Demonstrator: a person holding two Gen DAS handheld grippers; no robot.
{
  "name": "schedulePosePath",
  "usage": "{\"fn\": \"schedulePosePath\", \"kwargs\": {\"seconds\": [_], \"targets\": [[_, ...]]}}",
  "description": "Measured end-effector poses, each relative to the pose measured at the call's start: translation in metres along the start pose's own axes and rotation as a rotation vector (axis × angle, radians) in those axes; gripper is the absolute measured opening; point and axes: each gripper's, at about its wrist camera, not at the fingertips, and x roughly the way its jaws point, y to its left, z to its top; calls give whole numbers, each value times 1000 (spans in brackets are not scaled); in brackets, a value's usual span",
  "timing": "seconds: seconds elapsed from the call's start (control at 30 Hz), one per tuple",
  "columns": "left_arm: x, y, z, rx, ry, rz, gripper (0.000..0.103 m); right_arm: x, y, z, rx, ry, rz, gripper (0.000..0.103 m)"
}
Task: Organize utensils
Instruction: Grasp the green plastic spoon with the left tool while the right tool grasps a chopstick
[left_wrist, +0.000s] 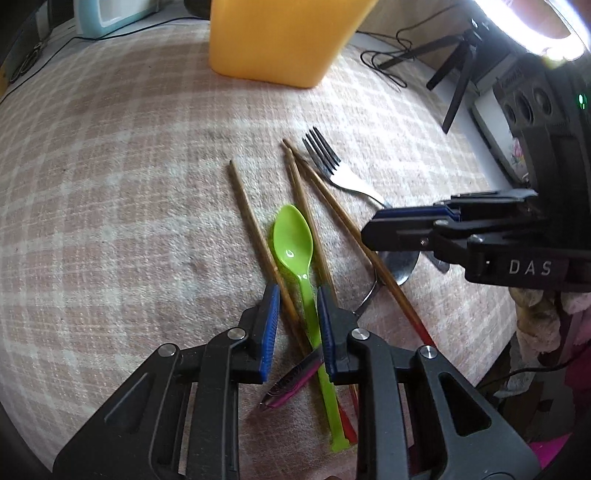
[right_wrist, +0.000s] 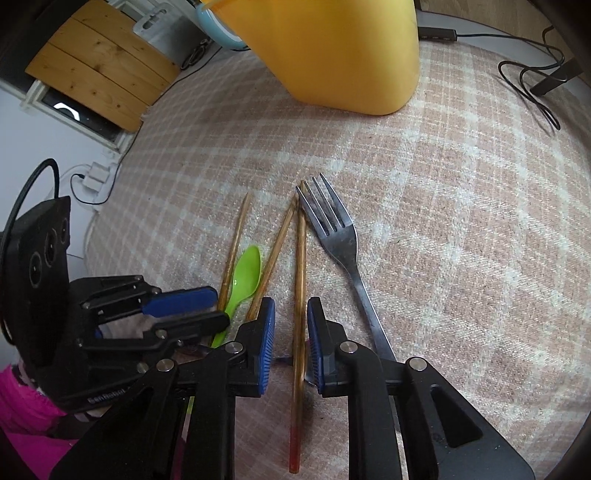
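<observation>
A green plastic spoon (left_wrist: 295, 240), three wooden chopsticks (left_wrist: 255, 236), a metal fork (left_wrist: 332, 170) and a metal spoon (left_wrist: 400, 266) lie in a loose pile on the checked cloth. My left gripper (left_wrist: 295, 299) is open, its blue pads either side of the green spoon's handle and one chopstick. My right gripper (right_wrist: 290, 314) is open astride a chopstick (right_wrist: 299, 280), with the fork (right_wrist: 343, 240) just to its right. The right gripper also shows in the left wrist view (left_wrist: 399, 225). A yellow container (left_wrist: 280, 37) stands behind the pile.
A dark pink-tipped object (left_wrist: 291, 380) lies under the green spoon handle. Cables and a black tripod (left_wrist: 458, 70) sit at the far right edge. A light blue container (left_wrist: 110, 14) is at the far left. The cloth (left_wrist: 110, 203) ends close on the right.
</observation>
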Motion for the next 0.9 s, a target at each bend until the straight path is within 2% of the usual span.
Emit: {"fn": "schedulePosePath", "kwargs": {"seconds": [0.43, 0.53, 0.57, 0.67, 0.9], "targets": [[5, -13, -2, 90, 30, 93, 20, 31, 24, 10, -36, 66, -75, 15], [7, -17, -3, 105, 21, 105, 17, 35, 31, 13, -39, 69, -86, 11], [7, -15, -3, 98, 18, 105, 11, 36, 31, 14, -36, 71, -84, 10], [6, -2, -1, 48, 23, 55, 10, 38, 28, 16, -27, 75, -78, 7], [4, 7, -2, -13, 15, -4, 8, 37, 23, 18, -13, 78, -58, 5]]}}
